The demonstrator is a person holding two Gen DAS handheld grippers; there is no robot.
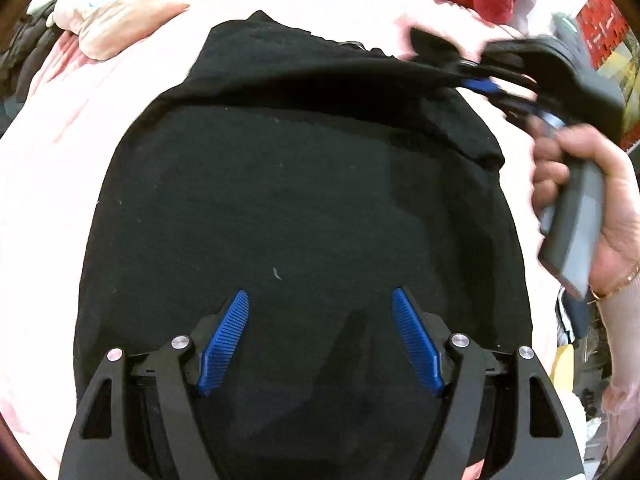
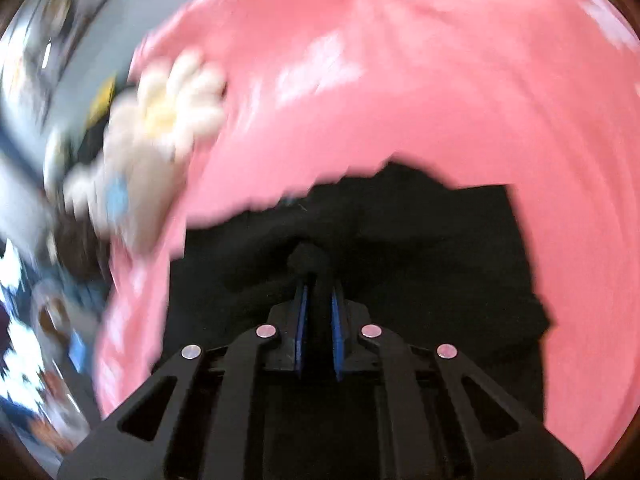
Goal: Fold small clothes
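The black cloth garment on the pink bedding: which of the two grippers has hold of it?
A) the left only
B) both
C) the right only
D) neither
C: the right gripper has its blue pads closed on a bunched fold of the black cloth garment, while the left gripper hangs over it with its jaws wide apart and nothing between them.

Left gripper [image 1: 320,340]: black linkage arms, silver pivot screws, ribbed blue pads [image 1: 224,344]. Right gripper [image 2: 319,300]: identical build. At right frame edge, the right hand [image 1: 608,216] wears a thin bracelet [image 1: 618,284] and pale pink sleeve [image 1: 620,320].
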